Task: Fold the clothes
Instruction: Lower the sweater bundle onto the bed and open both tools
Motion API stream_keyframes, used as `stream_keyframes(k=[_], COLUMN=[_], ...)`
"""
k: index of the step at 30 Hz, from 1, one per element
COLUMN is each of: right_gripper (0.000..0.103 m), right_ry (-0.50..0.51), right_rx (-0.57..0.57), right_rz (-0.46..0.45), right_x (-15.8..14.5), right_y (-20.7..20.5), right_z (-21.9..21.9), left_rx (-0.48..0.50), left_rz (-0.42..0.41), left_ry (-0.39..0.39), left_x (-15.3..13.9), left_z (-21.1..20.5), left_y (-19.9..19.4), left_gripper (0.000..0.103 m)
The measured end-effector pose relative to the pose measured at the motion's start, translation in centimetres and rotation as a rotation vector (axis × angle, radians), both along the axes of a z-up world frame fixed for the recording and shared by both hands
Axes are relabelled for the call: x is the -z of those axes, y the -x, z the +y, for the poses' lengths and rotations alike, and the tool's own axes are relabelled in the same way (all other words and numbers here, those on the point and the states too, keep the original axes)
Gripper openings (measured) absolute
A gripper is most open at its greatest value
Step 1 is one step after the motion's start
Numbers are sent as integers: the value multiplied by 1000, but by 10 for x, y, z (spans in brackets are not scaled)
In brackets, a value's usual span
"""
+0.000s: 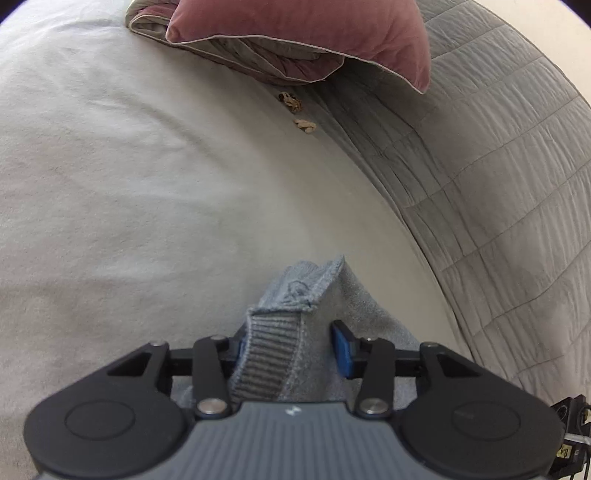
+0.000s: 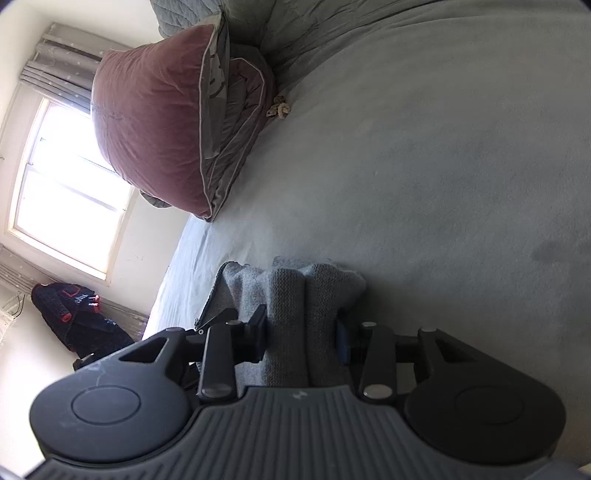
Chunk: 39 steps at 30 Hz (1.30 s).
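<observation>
White bed sheet (image 1: 129, 192) is spread under everything. Grey knit garment (image 1: 295, 295) is bunched on it, ribbed hem running away from the camera. Left gripper (image 1: 291, 341) and right gripper (image 2: 301, 338) are each half-closed, clamped on its folds. No legible writing.

Maroon pillow (image 1: 303, 33) on pale bedsheet (image 1: 129, 184)
</observation>
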State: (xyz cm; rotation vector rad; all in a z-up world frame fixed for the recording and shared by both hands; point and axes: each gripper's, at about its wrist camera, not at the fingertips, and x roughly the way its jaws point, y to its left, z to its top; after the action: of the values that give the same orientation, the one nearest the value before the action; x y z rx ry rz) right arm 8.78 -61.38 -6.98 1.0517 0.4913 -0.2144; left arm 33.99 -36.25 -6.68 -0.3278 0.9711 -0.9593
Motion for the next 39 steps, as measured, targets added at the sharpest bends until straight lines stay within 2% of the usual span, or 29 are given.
stream_keyframes(k=[2,5,6,7,8,10,14,18,21,25,26,30,32,39], right_gripper=[58,59,58,48,30,28,27,22,20,22,29,33,44,51], right_ry=[82,222,283,348,411,510,625,617,607,577,566,551,536,542], right_rx=[30,68,75,81,77,59,-22,-33,-32,-39,-41,-56,-62,-89], right_rz=[16,-6,-20,-37,-46,-66,-54,68,78,77,73,80,77,71], right_x=[-5,-20,-27,-34,-39,-46,-45,-20,-15,-28,-32,-54,-64,-99], right_y=[4,14,18,21,21,21,15,0,0,3,5,17,25,61], right_z=[2,6,10,15,21,34,55,50,44,43,43,55,62,98], left_rx=[-72,-85,-57,-8,29,91,117,108,78,42,37,5,-9,-59], left_rz=[-100,-244,-280,-299,-307,-316,-360,-375,-362,-345,-350,-363,-370,-397], left_ry=[-19,4,32,63,70,68,-17,-85,-88,-111,-123,-188,-210,-337], left_x=[-12,-33,-38,-42,-42,-42,-29,-11,-5,-22,-27,-53,-66,-106], left_z=[2,4,5,4,-1,-14,-42,-56,-55,-41,-36,-13,0,35], left_y=[5,13,16,18,19,20,23,20,16,23,26,53,69,138], left_gripper=[50,45,36,11,2,2,2,2,2,3,6,19,29,38])
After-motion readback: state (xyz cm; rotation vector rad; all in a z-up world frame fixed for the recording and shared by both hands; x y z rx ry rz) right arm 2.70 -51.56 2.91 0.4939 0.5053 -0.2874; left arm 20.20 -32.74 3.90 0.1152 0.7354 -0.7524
